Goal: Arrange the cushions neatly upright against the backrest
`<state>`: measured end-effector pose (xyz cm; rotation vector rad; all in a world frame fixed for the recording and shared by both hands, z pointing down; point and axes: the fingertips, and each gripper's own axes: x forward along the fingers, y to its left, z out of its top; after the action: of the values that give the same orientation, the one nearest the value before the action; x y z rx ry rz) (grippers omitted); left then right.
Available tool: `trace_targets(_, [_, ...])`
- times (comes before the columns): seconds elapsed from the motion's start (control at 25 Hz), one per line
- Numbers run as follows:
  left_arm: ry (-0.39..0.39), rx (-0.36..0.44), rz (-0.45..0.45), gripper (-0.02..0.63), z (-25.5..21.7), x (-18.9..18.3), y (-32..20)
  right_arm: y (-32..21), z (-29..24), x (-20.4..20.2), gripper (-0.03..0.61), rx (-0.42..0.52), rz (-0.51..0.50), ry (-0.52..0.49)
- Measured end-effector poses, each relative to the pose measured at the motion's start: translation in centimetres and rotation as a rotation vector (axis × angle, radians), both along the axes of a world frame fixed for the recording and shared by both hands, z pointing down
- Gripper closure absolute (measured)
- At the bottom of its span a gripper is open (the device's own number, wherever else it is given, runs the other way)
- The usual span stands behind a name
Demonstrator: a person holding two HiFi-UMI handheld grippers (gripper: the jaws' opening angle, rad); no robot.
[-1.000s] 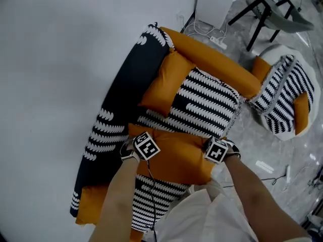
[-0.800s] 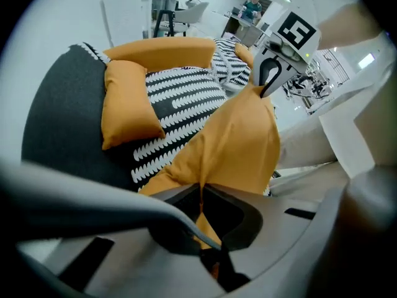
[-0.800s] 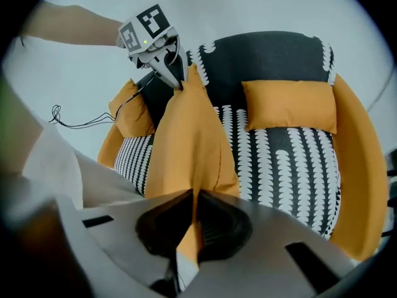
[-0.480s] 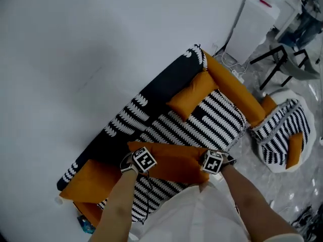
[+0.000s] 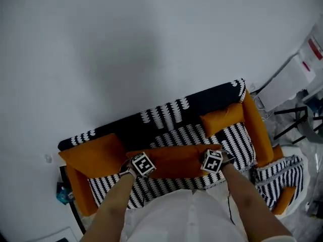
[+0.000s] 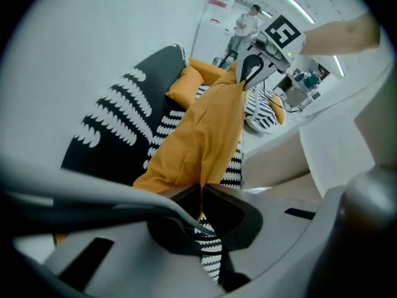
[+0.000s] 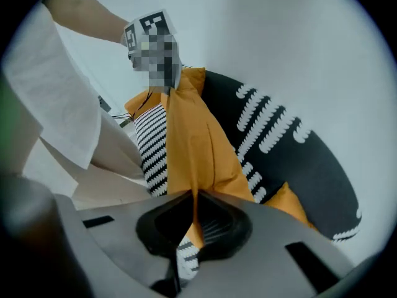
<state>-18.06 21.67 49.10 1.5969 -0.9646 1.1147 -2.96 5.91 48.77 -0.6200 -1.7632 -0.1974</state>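
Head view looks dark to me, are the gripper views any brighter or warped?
Head view: dim and grey, yet the sofa is sharp. Left gripper view: brighter, fisheye-bent, black corners, orange cushion crisp. Right gripper view: same bend, evenly lit wall.
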Motion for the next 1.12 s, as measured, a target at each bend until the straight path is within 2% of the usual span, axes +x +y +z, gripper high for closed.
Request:
trace_targets(0.12, [0.001,0.032,-0.128,0.584,-0.8,-2.0,0.6,-1.3,-0.9,-4.3,0.555,0.057,-0.118,-0.039])
trace_targets(0.28, [-0.014,0.065,-0.192,0.584,-1.2,-4.5,-0.1,-3.0,-1.2,-8.3,0.555,0.111,-0.178,-0.068])
trace_targets(0.48, [-0.048,0.056,-0.211,0.584,-1.1,-7.2,-1.7,-5.5,-0.7,-11.8,0.555,0.165,-0.205,-0.088])
trace_targets(0.68, [-0.090,0.104,-0.196,0.584,-1.2,-9.2,-4.7,-7.5,0.0,-14.0,0.555,0.221,-0.208,-0.100])
trace_targets(0.96, [-0.104,0.085,-0.210,0.584,-0.9,-11.1,-5.6,-8.7,0.8,-15.9,0.555,0.239,-0.193,-0.112])
trace_targets(1.12, [-0.079,0.015,-0.221,0.584,0.9,-10.9,-4.8,-8.5,2.4,-16.2,0.555,0.263,-0.200,-0.087])
